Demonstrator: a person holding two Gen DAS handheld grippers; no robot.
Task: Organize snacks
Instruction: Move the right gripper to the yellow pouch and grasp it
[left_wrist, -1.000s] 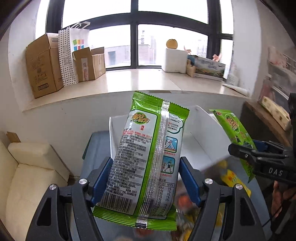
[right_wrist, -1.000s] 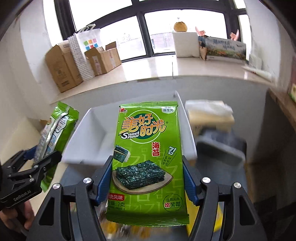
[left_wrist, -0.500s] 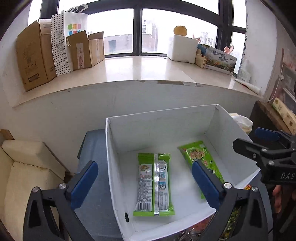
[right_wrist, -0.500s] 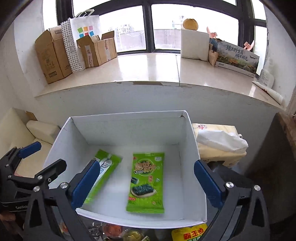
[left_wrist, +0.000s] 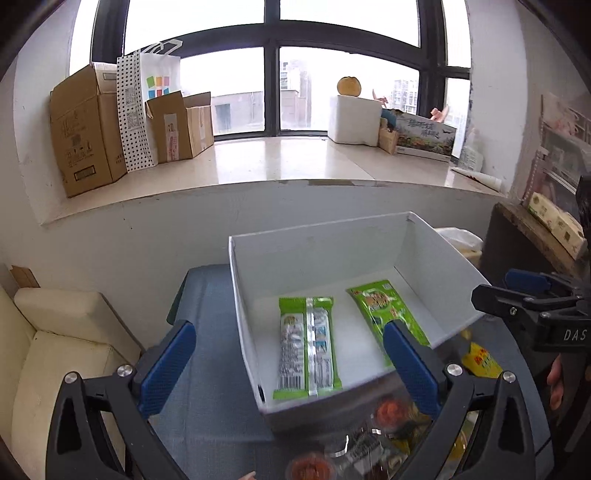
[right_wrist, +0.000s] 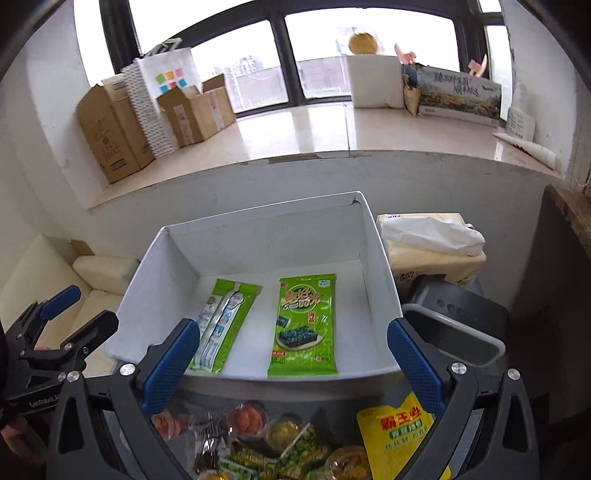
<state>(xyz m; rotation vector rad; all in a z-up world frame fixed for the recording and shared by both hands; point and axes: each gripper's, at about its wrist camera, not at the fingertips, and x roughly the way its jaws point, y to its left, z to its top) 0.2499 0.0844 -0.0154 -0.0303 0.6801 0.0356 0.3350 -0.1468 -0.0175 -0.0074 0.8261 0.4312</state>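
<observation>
Two green seaweed packets lie flat in a white open box (left_wrist: 240, 314) (right_wrist: 384, 266). One lies back side up (left_wrist: 308, 350) (right_wrist: 221, 325), the other front side up (left_wrist: 386, 314) (right_wrist: 304, 328). My left gripper (left_wrist: 291, 363) is open and empty, above the box's near left corner. My right gripper (right_wrist: 291, 363) is open and empty, above the box's near edge. Loose snacks lie in front of the box: a yellow packet (right_wrist: 397, 435) (left_wrist: 482, 362), jelly cups (right_wrist: 245, 419) and small green packets (right_wrist: 295, 454).
The box stands on a dark table (left_wrist: 210, 387). A tissue pack (right_wrist: 432, 243) and a grey bin (right_wrist: 454, 332) are right of it. A cream sofa (left_wrist: 55, 350) is left. A windowsill with cardboard boxes (left_wrist: 88, 129) runs behind.
Both grippers opened and dropped their green packets into the white box, then drew back slightly toward the near edge. The packets now lie flat inside.
</observation>
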